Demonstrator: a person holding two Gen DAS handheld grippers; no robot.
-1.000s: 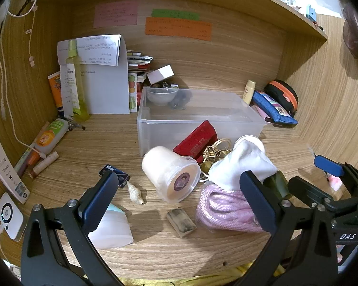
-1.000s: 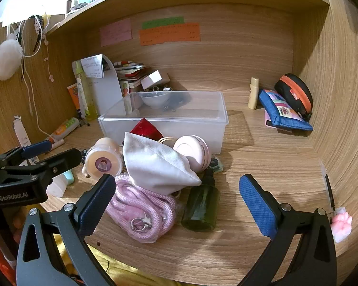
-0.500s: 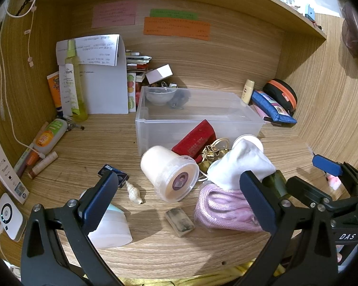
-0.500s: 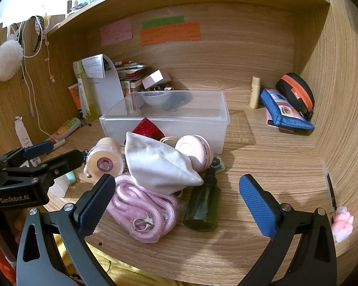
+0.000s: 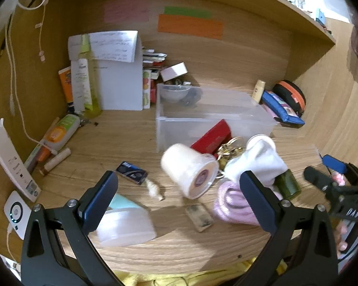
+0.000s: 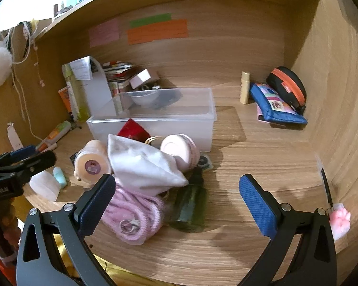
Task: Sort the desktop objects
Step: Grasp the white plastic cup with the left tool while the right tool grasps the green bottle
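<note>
Both claws stand released, gripping nothing: left claw (image 5: 177, 190), right claw (image 6: 176, 194). Clutter lies on the surface (image 6: 262, 162) before the clear bin (image 6: 202, 116). Only the left view shows the small shell (image 5: 154, 188) and dark box (image 5: 132, 172); only the right view shows the pink paw pen (image 6: 339, 219). The green bottle (image 6: 191, 205) is touching the pink rope (image 6: 133, 214).
</note>
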